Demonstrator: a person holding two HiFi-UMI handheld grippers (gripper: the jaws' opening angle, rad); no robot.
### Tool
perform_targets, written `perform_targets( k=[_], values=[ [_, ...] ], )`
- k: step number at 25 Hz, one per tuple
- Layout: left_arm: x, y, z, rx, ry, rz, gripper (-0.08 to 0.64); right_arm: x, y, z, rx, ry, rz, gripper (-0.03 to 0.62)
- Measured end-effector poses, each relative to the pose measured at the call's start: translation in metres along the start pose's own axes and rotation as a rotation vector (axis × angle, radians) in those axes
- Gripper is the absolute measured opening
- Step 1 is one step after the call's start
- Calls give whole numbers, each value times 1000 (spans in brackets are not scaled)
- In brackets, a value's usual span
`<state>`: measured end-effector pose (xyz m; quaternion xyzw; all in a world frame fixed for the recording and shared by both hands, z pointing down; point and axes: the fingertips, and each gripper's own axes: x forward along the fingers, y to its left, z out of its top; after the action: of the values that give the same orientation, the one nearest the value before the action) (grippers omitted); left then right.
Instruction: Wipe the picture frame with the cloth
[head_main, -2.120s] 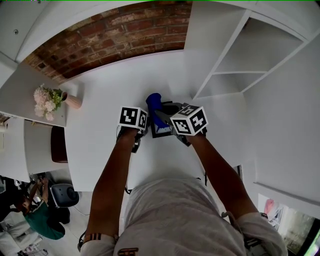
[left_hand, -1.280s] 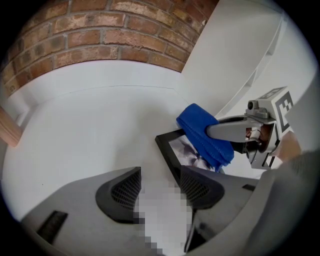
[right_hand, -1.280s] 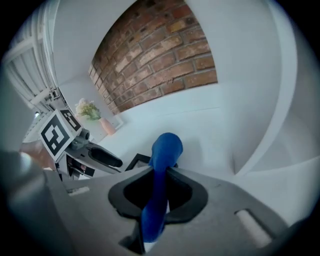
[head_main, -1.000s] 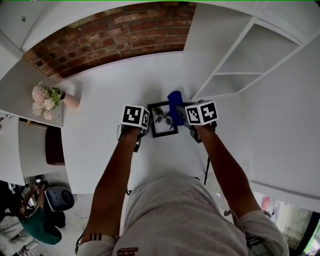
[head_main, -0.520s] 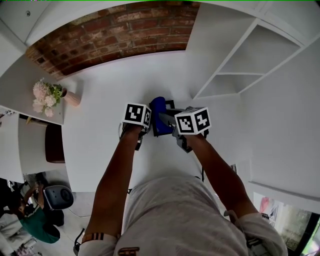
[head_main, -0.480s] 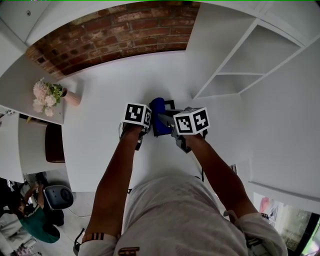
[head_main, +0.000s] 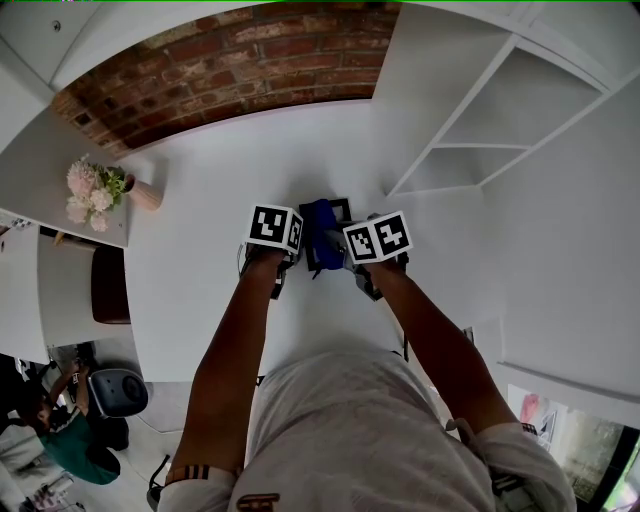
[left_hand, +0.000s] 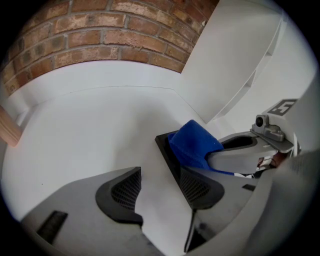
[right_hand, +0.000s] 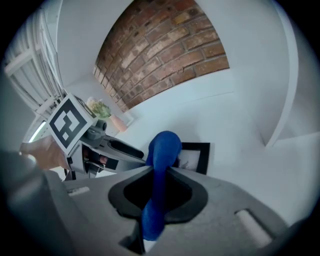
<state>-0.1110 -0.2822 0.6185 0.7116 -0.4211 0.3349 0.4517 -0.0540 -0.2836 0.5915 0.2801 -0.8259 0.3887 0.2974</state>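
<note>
A black picture frame (head_main: 340, 209) lies flat on the white table (head_main: 220, 190), mostly covered by a blue cloth (head_main: 322, 232). My right gripper (head_main: 337, 252) is shut on the blue cloth (right_hand: 161, 165), which presses on the frame (right_hand: 196, 155). My left gripper (head_main: 284, 262) sits at the frame's left edge; its jaws stand open on the table with one finger (left_hand: 200, 187) against the frame's black edge (left_hand: 168, 156). The cloth (left_hand: 194, 145) bulges over the frame there. Most of the picture is hidden.
A vase of pink flowers (head_main: 95, 197) stands at the table's far left by the brick wall (head_main: 230, 60). White shelving (head_main: 500, 120) rises at the right. A person sits on the floor at lower left (head_main: 40, 420).
The right gripper swept the cloth across the frame, from the right side a second ago to the left side now. The left gripper has stayed at the frame's left edge.
</note>
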Motion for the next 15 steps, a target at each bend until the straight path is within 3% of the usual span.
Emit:
perform_targets(
  k=[10,15],
  values=[
    [0,1,0,1,-6,0,241,-42,-50,-13,25,-24,-104,48],
    [0,1,-1,0,-5,1,241,-63,-55,-11,35,-64,-121,48]
  ],
)
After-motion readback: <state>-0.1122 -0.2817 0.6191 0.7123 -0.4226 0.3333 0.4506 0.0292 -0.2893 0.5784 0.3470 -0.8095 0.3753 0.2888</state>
